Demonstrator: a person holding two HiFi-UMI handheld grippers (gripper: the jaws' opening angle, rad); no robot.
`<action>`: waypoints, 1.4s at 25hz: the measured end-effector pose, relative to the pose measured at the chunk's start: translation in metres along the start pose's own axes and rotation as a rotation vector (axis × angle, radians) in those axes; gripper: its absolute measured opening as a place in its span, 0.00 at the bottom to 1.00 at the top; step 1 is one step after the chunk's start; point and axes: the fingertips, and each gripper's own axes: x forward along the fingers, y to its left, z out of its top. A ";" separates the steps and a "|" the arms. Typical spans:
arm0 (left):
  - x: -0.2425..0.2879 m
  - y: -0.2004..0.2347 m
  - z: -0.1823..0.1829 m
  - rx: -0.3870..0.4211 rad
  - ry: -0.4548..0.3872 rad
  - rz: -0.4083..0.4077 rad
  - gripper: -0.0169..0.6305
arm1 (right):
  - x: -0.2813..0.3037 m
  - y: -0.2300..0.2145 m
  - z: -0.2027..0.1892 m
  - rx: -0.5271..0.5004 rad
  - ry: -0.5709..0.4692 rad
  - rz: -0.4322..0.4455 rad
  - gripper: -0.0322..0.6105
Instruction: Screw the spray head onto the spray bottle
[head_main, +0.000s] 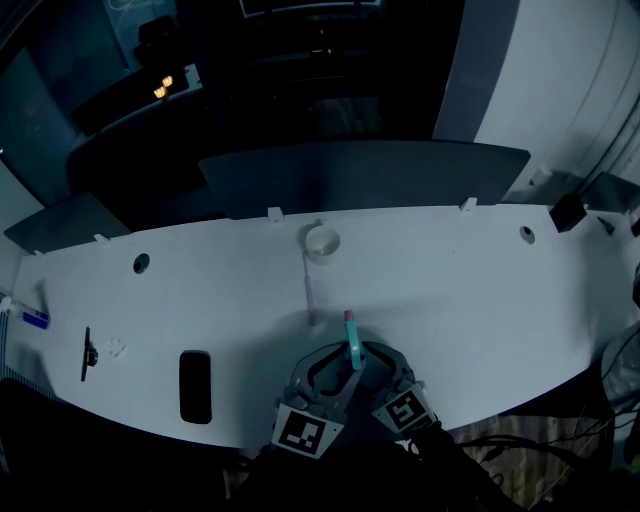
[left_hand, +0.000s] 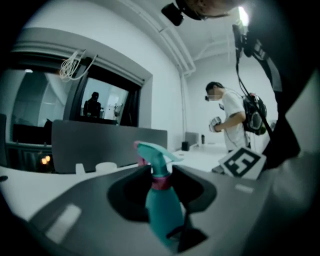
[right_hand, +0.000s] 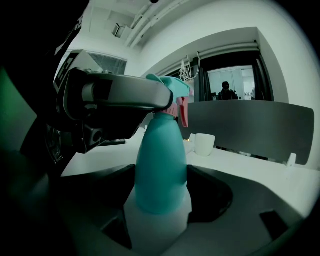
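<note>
**A:** The right gripper (right_hand: 162, 196) is clamping its jaws tight on the belly of the one teal spray bottle (right_hand: 161, 165).

**B:** And the left gripper (left_hand: 161, 184) is pinching the one spray head (left_hand: 152, 152) at its pink collar, over the bench's (head_main: 450, 280) near edge. One white cup (head_main: 322, 241) is sitting farther back.

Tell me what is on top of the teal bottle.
A teal spray head with a pink collar sits on the bottle. The left tongs grip that collar, so how far it is screwed down cannot be seen.
</note>
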 end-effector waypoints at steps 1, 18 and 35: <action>0.000 -0.001 0.000 0.019 -0.014 -0.001 0.23 | 0.000 0.000 0.000 0.002 -0.006 0.004 0.57; -0.006 -0.009 -0.001 0.229 -0.098 0.042 0.23 | 0.002 0.003 -0.003 0.036 -0.028 0.084 0.57; -0.015 0.002 -0.005 0.139 -0.061 0.061 0.23 | -0.007 0.005 0.004 0.174 0.015 -0.015 0.58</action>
